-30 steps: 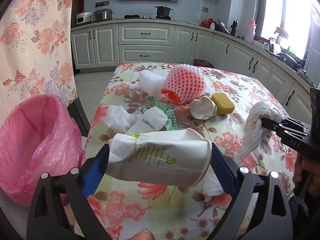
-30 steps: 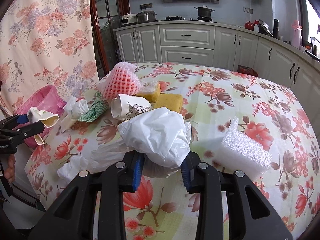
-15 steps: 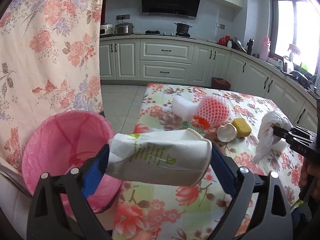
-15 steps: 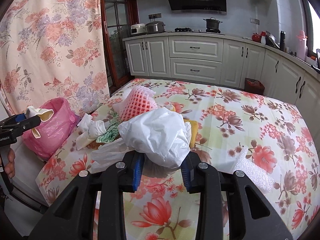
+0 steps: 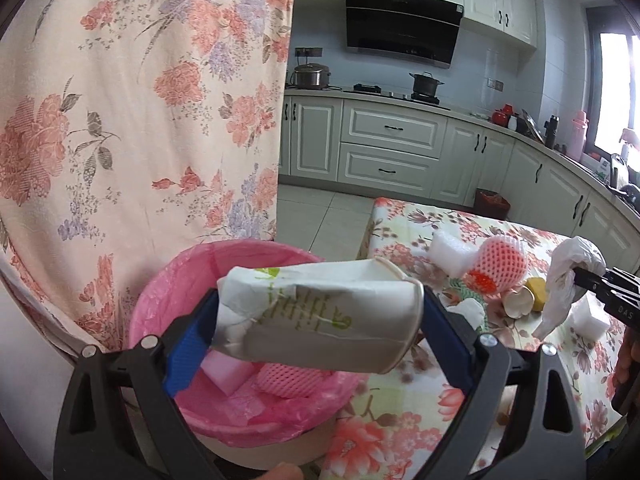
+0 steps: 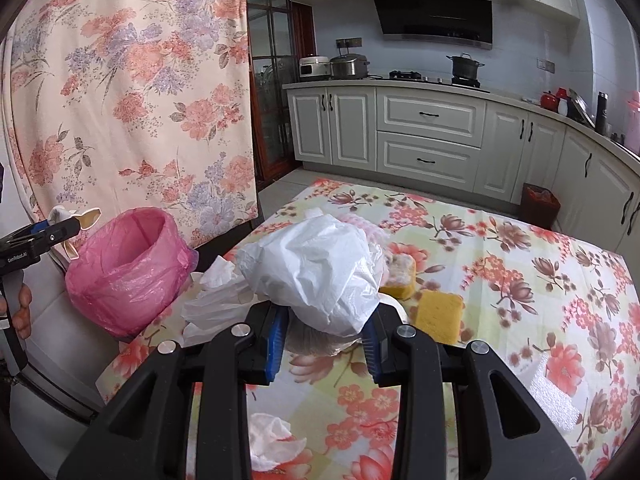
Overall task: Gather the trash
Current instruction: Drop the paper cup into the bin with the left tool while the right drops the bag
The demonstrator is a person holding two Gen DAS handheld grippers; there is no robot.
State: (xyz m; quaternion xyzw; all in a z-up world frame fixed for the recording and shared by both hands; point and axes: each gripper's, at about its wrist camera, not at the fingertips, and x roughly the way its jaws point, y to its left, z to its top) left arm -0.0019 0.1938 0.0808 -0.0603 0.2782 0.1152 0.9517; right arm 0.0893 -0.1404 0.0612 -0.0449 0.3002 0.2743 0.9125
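Note:
My left gripper [image 5: 316, 320] is shut on a crushed white paper cup [image 5: 320, 316] with green print, held sideways over the pink-lined trash bin [image 5: 160, 292]. Inside the bin lie a pink foam block [image 5: 226, 374] and a pink foam net [image 5: 292, 376]. My right gripper [image 6: 324, 330] is shut on a crumpled white plastic bag [image 6: 316, 268] above the flowered table [image 6: 500, 256]. From the right wrist view the bin [image 6: 124, 276] stands left of the table, with the left gripper [image 6: 68, 232] and its cup at the bin's far-left side.
On the table lie a pink fruit net [image 5: 500, 264], white foam pieces [image 5: 450, 254], an eggshell [image 5: 518, 304], yellow sponges [image 6: 438, 314], tissues [image 6: 272, 440] and a foam sheet [image 6: 556, 394]. A flowered curtain [image 5: 140, 100] hangs behind the bin. Kitchen cabinets [image 6: 428, 140] line the far wall.
Both grippers rose and swung left toward the bin, each keeping its load. The cup now hangs over the bin's opening instead of over the table.

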